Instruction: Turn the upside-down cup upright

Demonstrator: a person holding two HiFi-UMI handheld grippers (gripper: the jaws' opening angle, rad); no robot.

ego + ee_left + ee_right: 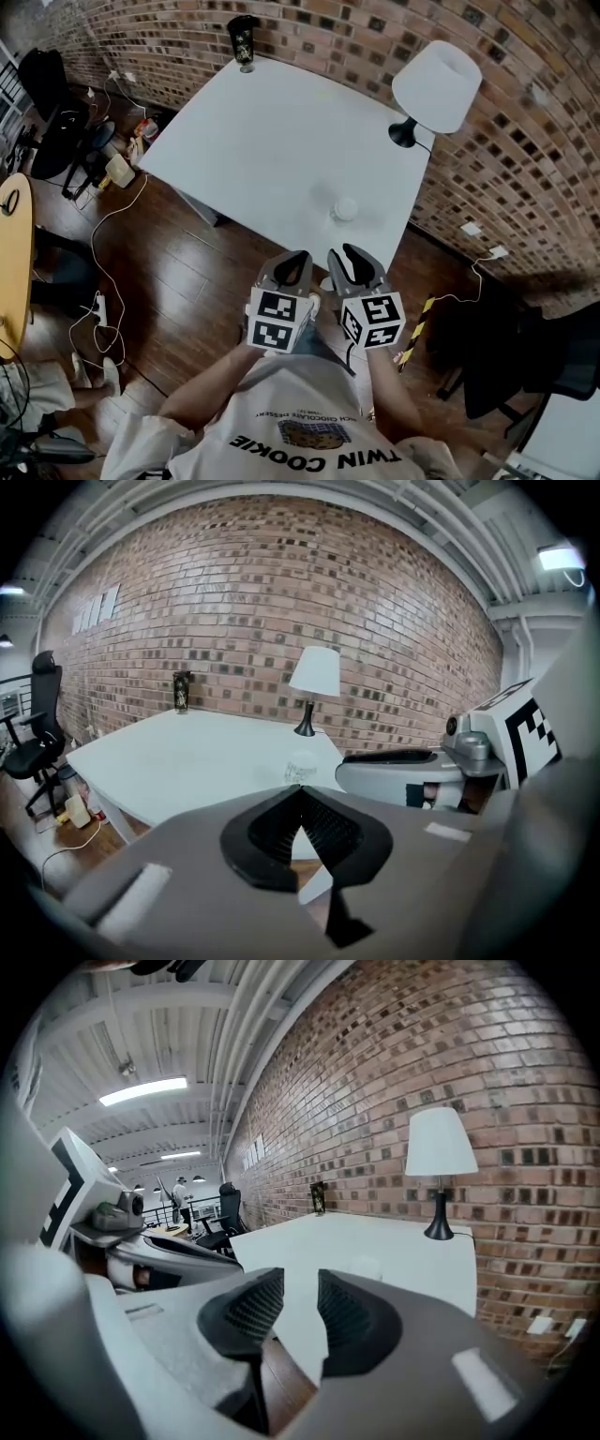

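Hovering side by side over the wooden floor (202, 272), both tools sit just short of the near edge of the white bench (262, 141), and neither touches anything. The left hand-held gripper (295, 265) has its jaws closed tip to tip, with nothing between them. The right hand-held gripper (354, 261) has its jaws a narrow gap apart, and that gap is empty too.

The cup (345, 208) is small, pale and see-through. It stands alone on the bench near the near edge, well apart from the lamp (436, 84) at the far right corner. It looks to be resting mouth down with its long axis vertical, though its clear wall makes this hard to confirm.

From the right hand-held gripper the cup lies almost straight ahead and a little below, and it shows faintly past the jaw tips in that gripper's own view (365, 1267). From the left hand-held gripper it lies ahead and slightly to the right (300, 769). The right hand is therefore the nearer and better lined up. I judge it would need to open its jaws wider before closing across the cup's side.
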